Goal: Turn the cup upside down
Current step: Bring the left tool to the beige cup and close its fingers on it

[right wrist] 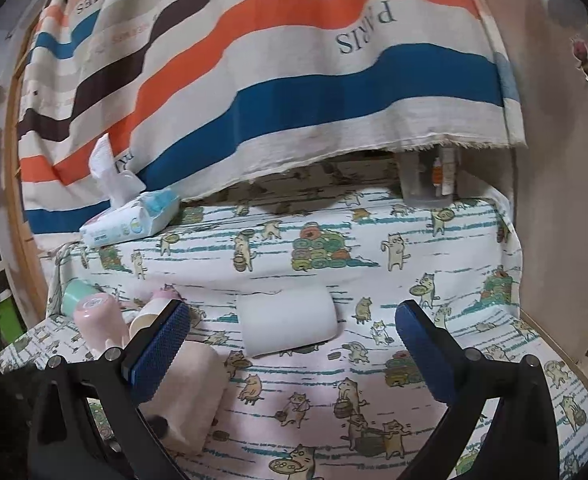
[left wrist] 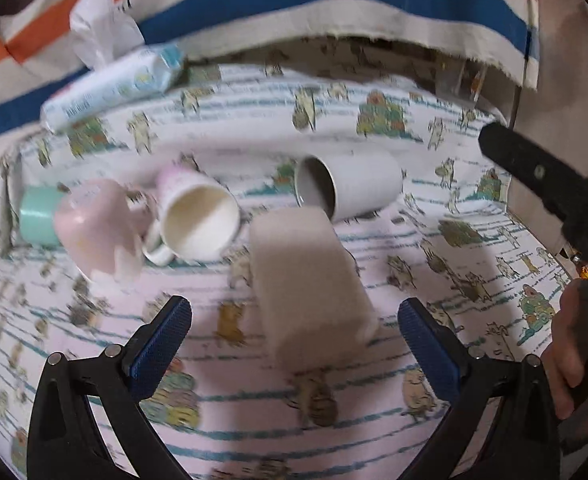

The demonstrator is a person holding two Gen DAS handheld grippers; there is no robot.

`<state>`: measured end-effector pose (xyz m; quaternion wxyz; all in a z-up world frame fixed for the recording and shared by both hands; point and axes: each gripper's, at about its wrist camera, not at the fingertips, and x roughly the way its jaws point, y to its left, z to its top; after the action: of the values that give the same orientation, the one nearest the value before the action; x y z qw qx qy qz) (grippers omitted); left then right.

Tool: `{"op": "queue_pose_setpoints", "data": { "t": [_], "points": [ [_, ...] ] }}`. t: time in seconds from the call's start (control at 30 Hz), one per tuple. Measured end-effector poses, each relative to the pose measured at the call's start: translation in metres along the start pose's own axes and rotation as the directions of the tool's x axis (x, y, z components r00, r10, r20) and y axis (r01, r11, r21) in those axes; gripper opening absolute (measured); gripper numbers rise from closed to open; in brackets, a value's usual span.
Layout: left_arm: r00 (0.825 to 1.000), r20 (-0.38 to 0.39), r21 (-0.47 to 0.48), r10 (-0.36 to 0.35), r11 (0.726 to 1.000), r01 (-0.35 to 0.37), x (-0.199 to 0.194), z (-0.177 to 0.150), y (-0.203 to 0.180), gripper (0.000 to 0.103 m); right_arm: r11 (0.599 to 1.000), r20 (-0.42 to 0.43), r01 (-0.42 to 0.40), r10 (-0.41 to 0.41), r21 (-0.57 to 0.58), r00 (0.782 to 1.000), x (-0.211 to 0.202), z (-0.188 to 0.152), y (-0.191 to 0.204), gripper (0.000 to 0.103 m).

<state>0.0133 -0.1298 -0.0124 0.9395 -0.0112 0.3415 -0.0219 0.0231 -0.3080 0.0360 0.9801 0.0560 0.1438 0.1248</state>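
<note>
The left tool point(left wrist: 294, 344) is hanging spread wide above the cat-print tablecloth point(left wrist: 434, 240), its blue pads on either side of a beige cup point(left wrist: 306, 276) but touching nothing. That cup is lying on its side, just ahead of the pads and a little above them in the left wrist view. Its long axis is running roughly away from the camera with a slight lean to the left. The end facing the camera appears to be the closed base, though motion blur is softening it, so the mouth is probably pointing towards the far cups.

The right tool point(right wrist: 294, 340) is also standing apart and empty, with a white cup point(right wrist: 288, 322) lying on its side between its pads further off. In the left wrist view that cup's dark mouth is facing left, its axis lying across the table.

To do the grasp well, I judge the left tool should be coming down over the beige cup's mid-body, squeezing across the barrel, not along it. Then it should be rolling so the mouth ends downward. The pink cup point(left wrist: 94, 228) and the cream mug point(left wrist: 198, 220) are lying close to the left, so the swing is better made away from them.
</note>
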Motion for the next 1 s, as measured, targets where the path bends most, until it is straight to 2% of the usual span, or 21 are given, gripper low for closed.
{"op": "queue_pose_setpoints", "data": {
  "t": [0.13, 0.2, 0.23, 0.5, 0.7, 0.77, 1.0],
  "points": [
    [0.999, -0.051, -0.05, -0.011, 0.999, 0.008, 0.013, 0.0, -0.002, 0.102, 0.999, -0.029, 0.04, -0.039, 0.018, 0.999, 0.007, -0.001, -0.006, 0.103],
    [0.998, -0.064, -0.066, -0.007, 0.998, 0.003, 0.018, -0.001, -0.002, 0.099, 0.998, -0.053, 0.06, -0.058, 0.024, 0.997, 0.011, -0.002, -0.009, 0.103],
    [0.997, -0.072, -0.072, -0.004, 0.997, -0.001, 0.021, -0.002, -0.001, 0.096, 0.998, -0.059, 0.065, -0.063, 0.025, 0.996, 0.013, -0.003, -0.009, 0.103],
    [0.995, -0.101, -0.084, -0.009, 0.996, 0.0, 0.037, -0.007, -0.001, 0.096, 0.996, -0.069, 0.09, -0.09, -0.002, 0.994, 0.017, -0.006, -0.006, 0.103],
    [0.99, -0.137, -0.084, -0.008, 0.996, -0.003, 0.046, -0.01, -0.001, 0.083, 0.995, -0.07, 0.098, -0.099, -0.022, 0.993, 0.018, -0.007, -0.003, 0.103],
    [0.988, -0.15, -0.083, -0.027, 0.996, 0.015, 0.047, -0.011, 0.0, 0.071, 0.995, -0.074, 0.1, -0.102, -0.024, 0.992, 0.019, -0.008, -0.004, 0.103],
    [0.987, -0.155, -0.081, -0.042, 0.996, 0.029, 0.042, -0.011, 0.001, 0.07, 0.994, -0.08, 0.104, -0.105, -0.02, 0.991, 0.02, -0.009, -0.005, 0.103]
  ]
}}
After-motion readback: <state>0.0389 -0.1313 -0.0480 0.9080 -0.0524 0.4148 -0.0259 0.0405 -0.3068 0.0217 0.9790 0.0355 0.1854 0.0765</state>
